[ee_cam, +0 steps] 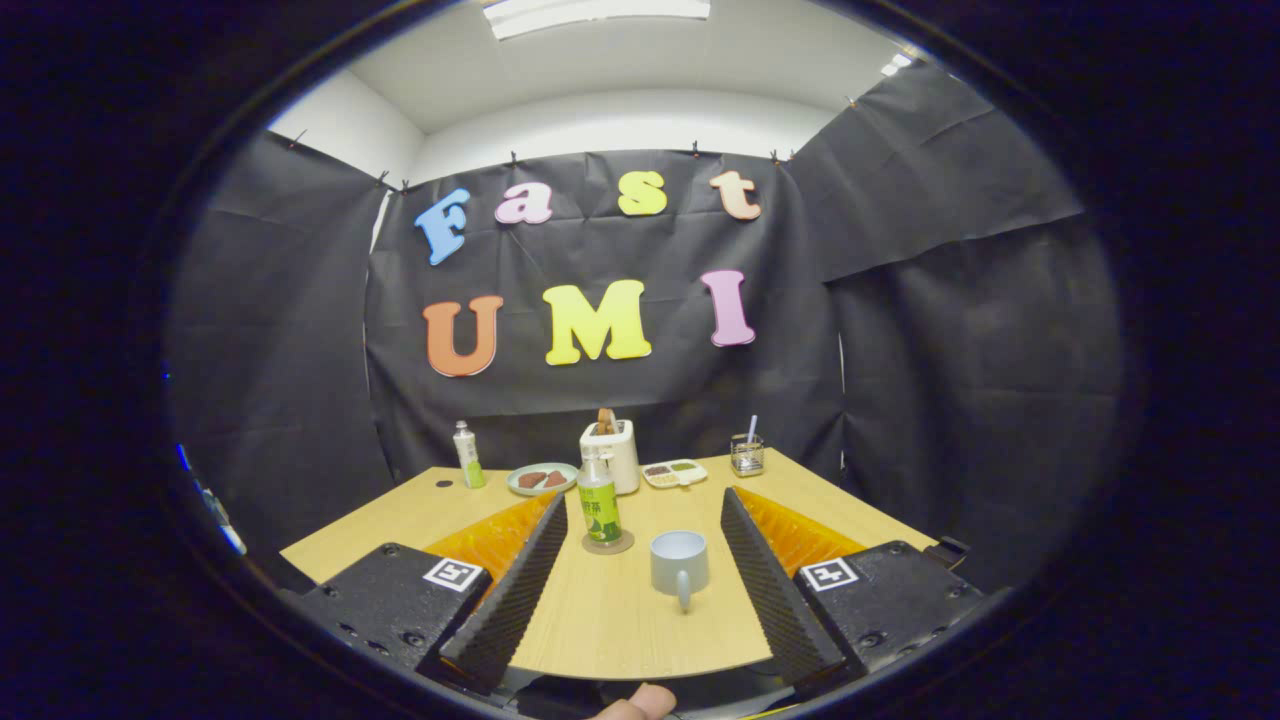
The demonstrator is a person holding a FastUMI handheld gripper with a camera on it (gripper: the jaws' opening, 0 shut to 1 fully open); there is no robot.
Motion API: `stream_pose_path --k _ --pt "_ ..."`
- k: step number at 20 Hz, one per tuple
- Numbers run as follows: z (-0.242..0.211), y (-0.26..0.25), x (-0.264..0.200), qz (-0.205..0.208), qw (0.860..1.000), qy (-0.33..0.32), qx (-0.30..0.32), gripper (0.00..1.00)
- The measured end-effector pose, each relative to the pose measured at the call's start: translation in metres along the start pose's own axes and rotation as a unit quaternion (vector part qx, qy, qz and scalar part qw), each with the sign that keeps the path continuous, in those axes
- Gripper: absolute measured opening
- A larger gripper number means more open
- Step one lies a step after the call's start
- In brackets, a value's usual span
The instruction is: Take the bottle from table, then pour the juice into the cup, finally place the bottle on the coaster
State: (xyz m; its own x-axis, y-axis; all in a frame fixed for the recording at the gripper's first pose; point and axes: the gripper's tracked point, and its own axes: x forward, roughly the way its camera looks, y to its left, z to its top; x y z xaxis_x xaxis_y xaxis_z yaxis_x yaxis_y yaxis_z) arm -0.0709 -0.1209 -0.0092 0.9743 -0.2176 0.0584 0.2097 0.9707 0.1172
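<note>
Bottle (599, 503) stands upright on a round coaster (608, 543) on the wooden counter (640, 620), cap on, green label facing the camera. It is not held. All positions below are taken relative to this bottle.

Nearest the camera: the tip of a person's finger (640, 703) shows at the counter's near edge, well in front of the bottle. Gripper (640, 500) is spread wide, both fingers clear of everything; nothing between them is touched. Left finger's ridged pad (520, 590) ends just left of the bottle, apart from it. Right finger's pad (765, 580) lies well to the bottle's right.

Cup (679, 562), grey-blue mug, sits just right of the bottle and slightly nearer the camera, handle pointing toward the camera, mouth up. Contents cannot be made out. Both bottle and cup lie in the gap between the fingers.

Behind the bottle: a white toaster (612, 452) with toast in its slot, directly behind and close. Left of it, a pale green plate (541, 479) with brown pieces. Right of the toaster, a small divided dish (675, 472). Farther right, a clear glass holder (747, 455) with a utensil standing in it. Far left behind, a second, slimmer bottle (467, 455), upright, with a small dark spot (444, 483) on the counter beside it.
</note>
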Motion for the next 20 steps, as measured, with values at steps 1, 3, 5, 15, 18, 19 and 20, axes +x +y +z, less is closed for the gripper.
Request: stream_pose_path --k 1,3,5,15,18,19,20 --pt "0.002 -0.001 -0.003 0.000 1.000 -0.003 0.000 1.00" --pt "0.005 -0.007 -0.005 -0.010 1.000 -0.008 0.003 1.00" --pt "0.003 -0.012 -0.006 -0.018 1.000 -0.004 0.001 1.00" --pt "0.001 -0.009 -0.004 -0.019 1.000 0.000 0.005 0.99" --pt "-0.002 -0.006 -0.004 -0.014 1.000 0.004 0.004 1.00" --pt "-0.003 -0.005 -0.003 -0.012 1.000 0.005 0.004 1.00" --pt "-0.003 -0.005 -0.002 -0.011 1.000 0.005 0.005 1.00"
